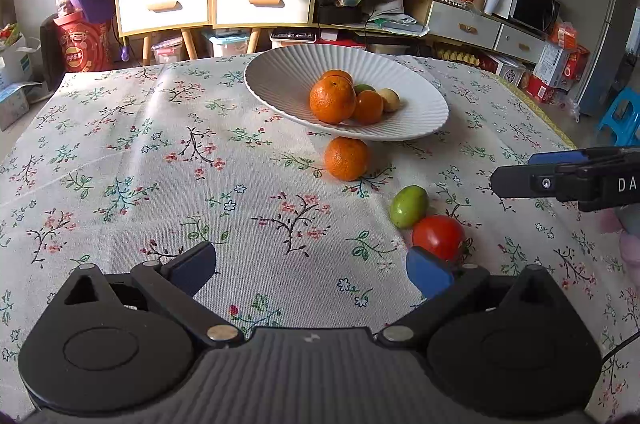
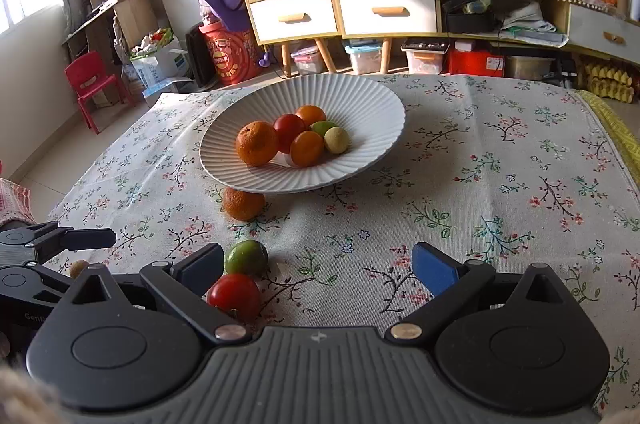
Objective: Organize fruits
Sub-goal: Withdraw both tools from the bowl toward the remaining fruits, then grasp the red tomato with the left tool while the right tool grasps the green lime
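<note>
Both the left hand-held gripper [image 1: 312,270] and the right hand-held gripper [image 2: 318,270] stand released, grasping nothing. The bowl [image 2: 360,96] rim partly hides an orange [image 2: 243,203] on the bench [image 2: 500,184]. A finger [image 2: 200,266] cuts off the tomato [image 2: 234,296].

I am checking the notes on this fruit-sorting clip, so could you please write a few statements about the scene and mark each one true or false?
1. An orange lies on the tablecloth just in front of the white plate. True.
2. The plate holds no fruit. False: it holds several, including oranges and a red tomato.
3. A green fruit and another red tomato lie side by side on the cloth. True.
4. The right gripper is shut on the green fruit. False: its jaws stand wide and hold nothing.
5. The left gripper is open and empty. True.
</note>
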Tool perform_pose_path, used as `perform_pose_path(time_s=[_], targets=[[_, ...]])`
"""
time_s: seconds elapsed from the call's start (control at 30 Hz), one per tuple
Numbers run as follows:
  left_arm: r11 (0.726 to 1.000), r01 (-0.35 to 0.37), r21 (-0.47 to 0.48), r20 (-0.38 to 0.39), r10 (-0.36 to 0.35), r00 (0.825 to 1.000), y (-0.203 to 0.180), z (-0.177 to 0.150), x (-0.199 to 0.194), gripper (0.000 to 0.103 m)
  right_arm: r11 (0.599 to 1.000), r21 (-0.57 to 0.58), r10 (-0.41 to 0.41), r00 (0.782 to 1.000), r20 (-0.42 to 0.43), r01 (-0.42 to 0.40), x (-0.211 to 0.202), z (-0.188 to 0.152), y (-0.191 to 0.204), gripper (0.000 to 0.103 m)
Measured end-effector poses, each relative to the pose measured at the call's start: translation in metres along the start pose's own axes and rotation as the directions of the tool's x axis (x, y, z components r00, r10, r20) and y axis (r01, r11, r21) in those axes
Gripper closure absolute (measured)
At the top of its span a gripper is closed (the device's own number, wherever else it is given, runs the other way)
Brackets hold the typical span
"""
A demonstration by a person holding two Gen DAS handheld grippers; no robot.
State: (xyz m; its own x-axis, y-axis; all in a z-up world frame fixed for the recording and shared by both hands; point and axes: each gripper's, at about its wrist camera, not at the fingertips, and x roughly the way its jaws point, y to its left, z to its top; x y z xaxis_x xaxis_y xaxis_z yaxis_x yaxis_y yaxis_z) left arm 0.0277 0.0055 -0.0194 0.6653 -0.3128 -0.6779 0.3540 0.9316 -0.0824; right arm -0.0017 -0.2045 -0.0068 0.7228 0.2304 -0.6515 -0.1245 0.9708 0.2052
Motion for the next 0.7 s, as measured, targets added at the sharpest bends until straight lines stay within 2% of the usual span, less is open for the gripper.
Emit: perform_pose_path(time_s=[0.2,0.5,0.6,0.67,0.7], targets=[[1.000,0.015,0.021,-0.008,-0.015,1.000,-0.008,-0.007,0.007,0.004,1.000,-0.024,-0.012,1.000,-0.027,0.011,0.004,-0.008,0.001,0.003],[0.993,0.114,0.019,-0.012,-0.114,0.993,-0.030,0.001,0.016,0.006,1.000,-0.010,-0.014,0.999,-0.032,0.014,0.005,-0.006,-0.005,0.003],[0.989,0.144,0.025,-0.018,-0.144,0.989,-0.038,0.002,0.020,0.013,1.000,-0.004,-0.018,0.999,-0.033,0.018,0.006,-0.006,-0.007,0.003],[0.986,0.161,0.033,-0.026,-0.160,0.987,-0.043,0.003,0.023,0.023,1.000,0.000,-0.016,0.999,-0.036,0.016,0.007,-0.006,-0.009,0.003],[0.985,0.168,0.038,-0.032,-0.167,0.985,-0.045,0.004,0.024,0.025,1.000,0.000,-0.018,0.999,-0.038,0.018,0.007,-0.006,-0.009,0.003]])
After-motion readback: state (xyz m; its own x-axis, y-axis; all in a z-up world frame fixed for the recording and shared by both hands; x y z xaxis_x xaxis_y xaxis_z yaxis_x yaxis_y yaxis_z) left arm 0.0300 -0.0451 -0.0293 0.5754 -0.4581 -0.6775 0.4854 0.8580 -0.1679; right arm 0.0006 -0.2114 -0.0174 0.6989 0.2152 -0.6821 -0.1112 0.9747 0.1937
